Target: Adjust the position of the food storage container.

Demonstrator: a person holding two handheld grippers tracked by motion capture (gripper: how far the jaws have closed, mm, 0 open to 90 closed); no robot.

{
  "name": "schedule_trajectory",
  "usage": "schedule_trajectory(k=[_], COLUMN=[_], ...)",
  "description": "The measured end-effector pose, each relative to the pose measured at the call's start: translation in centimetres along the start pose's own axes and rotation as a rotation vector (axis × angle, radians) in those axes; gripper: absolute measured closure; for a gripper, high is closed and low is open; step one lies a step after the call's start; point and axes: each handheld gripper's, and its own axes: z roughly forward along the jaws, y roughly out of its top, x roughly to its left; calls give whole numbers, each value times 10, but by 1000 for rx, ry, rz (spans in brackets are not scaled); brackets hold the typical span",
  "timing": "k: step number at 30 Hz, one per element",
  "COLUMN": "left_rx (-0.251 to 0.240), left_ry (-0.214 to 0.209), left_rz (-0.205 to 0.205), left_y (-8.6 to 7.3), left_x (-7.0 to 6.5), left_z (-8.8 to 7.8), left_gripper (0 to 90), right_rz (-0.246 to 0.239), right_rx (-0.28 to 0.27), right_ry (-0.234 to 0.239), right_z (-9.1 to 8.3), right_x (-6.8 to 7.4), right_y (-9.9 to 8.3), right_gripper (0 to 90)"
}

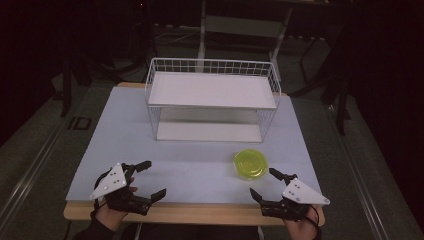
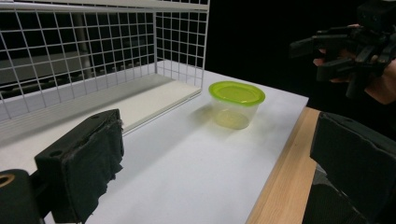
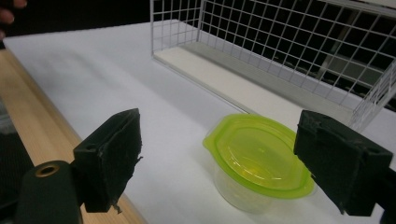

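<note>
Both grippers — left gripper [image 1: 149, 179], right gripper [image 1: 265, 183] — gape wide, holding nothing.

Cut off, hidden or too dark to read

In the high view the person's forearms are cut by the bottom edge just below the left gripper [image 1: 145, 181] and right gripper [image 1: 261, 184], and the room beyond the wire rack [image 1: 212, 99] is too dark to make out. In the left gripper view the rack [image 2: 93, 60] runs off the top and left edges, and the near finger right of the container [image 2: 236, 104] is cropped at the frame's corner. In the right gripper view the rack [image 3: 289, 51] is cut at top and right, the container's [image 3: 257, 161] base is partly behind the fingers [image 3: 109, 156], and a fingertip at the top left corner is barely visible.
</note>
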Motion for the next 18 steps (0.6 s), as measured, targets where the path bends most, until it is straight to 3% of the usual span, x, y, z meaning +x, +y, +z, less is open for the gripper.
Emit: schedule_trajectory(k=[3, 6, 15, 18], left_rx=[-3, -7, -8, -13], left_ry=[-2, -9, -14, -12], left_rz=[0, 8, 15, 8], left_y=[0, 2, 3, 3], left_x=[-1, -3, -5, -3], left_z=[0, -1, -3, -4], left_gripper=[37, 37, 37, 37], right_rz=[-10, -70, -23, -38], right_rx=[3, 2, -46, -62], right_ry=[4, 22, 63, 64], right_z=[0, -1, -3, -5], right_x=[2, 11, 6, 1], right_y=[1, 10, 34, 46], right_gripper=[147, 145, 139, 126])
